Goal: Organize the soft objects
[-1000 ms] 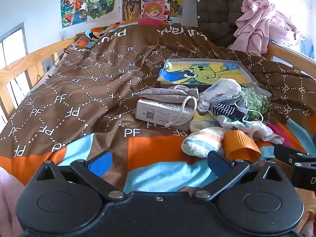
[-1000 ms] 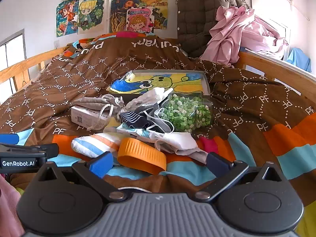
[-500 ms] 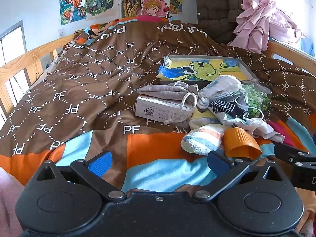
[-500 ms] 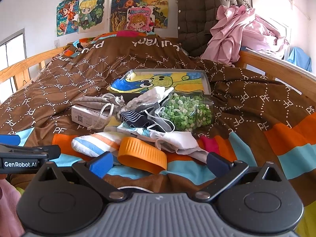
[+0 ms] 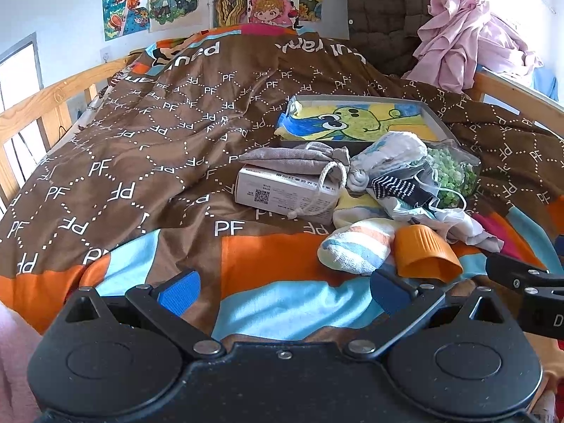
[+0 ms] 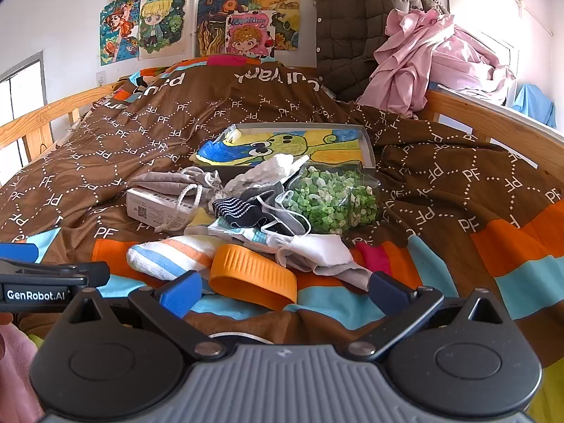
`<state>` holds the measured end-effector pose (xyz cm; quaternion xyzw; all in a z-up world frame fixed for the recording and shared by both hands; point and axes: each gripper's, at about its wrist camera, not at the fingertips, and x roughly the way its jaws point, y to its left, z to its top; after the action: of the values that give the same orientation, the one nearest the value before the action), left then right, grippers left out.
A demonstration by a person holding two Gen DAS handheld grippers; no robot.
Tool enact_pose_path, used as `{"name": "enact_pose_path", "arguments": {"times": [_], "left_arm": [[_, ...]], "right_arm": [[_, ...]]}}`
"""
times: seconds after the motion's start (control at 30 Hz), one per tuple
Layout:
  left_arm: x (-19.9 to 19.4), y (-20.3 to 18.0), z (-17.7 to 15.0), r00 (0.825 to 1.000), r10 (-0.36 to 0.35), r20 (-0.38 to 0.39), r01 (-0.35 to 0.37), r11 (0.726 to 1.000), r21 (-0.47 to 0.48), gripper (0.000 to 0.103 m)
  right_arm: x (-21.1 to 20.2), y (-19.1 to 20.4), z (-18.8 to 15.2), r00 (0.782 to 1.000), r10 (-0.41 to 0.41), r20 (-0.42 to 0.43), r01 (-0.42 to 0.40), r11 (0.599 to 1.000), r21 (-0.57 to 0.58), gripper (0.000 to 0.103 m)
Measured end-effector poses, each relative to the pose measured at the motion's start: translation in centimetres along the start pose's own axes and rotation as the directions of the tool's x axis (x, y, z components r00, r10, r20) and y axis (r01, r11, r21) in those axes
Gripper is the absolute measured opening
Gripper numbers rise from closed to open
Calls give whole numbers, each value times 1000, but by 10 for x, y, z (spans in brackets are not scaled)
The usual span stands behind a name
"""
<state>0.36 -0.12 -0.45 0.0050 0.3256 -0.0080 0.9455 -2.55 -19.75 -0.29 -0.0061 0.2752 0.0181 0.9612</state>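
You face a smooth, faintly glossy cloth quilt (image 5: 141, 162), fluffy terry striped sock (image 5: 356, 246) at 4 o'clock, ribbed matt orange rubbery cup (image 6: 252, 276), grey woven drawstring pouch (image 5: 292, 157) on a glossy cardboard box (image 5: 282, 194), wooden bed rail (image 6: 493, 127)

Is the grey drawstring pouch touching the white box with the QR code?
Touching. In the left wrist view the grey drawstring pouch lies on top of the white box, and its cord hangs down over the box's front face.

The small print on the white box (image 5: 282, 190) is illegible, and the grey drawstring pouch (image 5: 296, 157) covers its top.
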Motion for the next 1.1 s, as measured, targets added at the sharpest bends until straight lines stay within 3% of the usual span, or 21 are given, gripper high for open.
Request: {"name": "enact_pose_path", "arguments": {"times": [1.1], "left_arm": [[1,1,0,1000,16,-9,-16,1000,-4,102]], "right_arm": [[0,0,0,1000,0,1,0,1000,0,103]]}}
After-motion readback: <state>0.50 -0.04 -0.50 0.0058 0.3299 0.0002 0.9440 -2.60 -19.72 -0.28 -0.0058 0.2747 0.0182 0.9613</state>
